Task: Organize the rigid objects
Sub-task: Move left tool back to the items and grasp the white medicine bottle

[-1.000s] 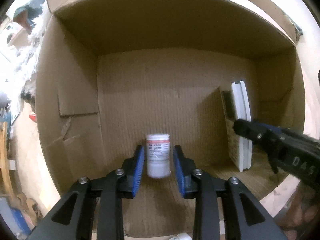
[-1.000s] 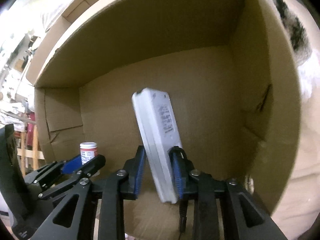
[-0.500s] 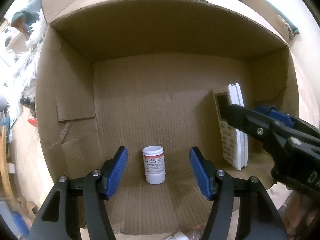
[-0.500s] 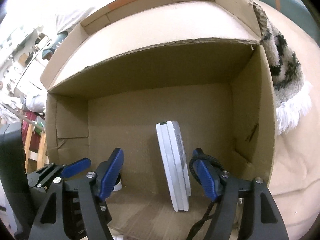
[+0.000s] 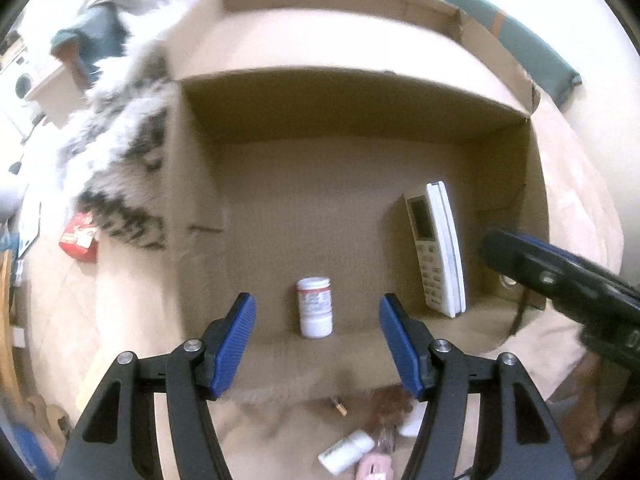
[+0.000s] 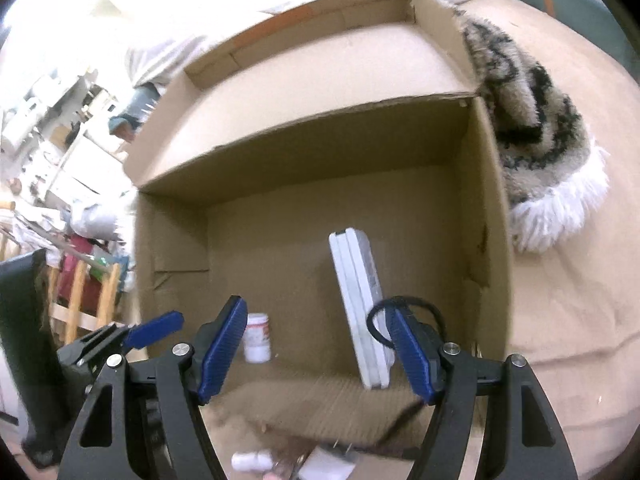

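**Two items standing in the box, both grippers hanging empty above it**

From where I am standing, the cardboard box [image 5: 360, 184] is lying open toward the person, and I am reading it left to right. Draped against its wall at about ten o'clock, a shaggy black-and-white rug [image 5: 120, 168] is lying outside the box, clear of the sorting space.

Inside, at about six o'clock on the box floor, the small white bottle [image 5: 315, 307] is standing upright on its base, apparently so it will not roll. The left gripper [image 5: 316, 344] is hanging over it with its blue pads spread wide and nothing between them; the bottle is sitting free beyond the tips. That hand is angling the tool steeply downward into the box.

Further right, at about four o'clock, the white remote control [image 5: 436, 248] is standing on end and seemingly leaning against the box's back panel, which is probably keeping it from toppling while taking little floor space. The right gripper [image 6: 320, 352] is hovering in front of it, jaws released and wide, gripping nothing, pitched downward less steeply than the left one.

At six o'clock, outside the box's near edge, another small white bottle [image 5: 346, 456] and some blurred bits are lying loose, probably awaiting their turn.
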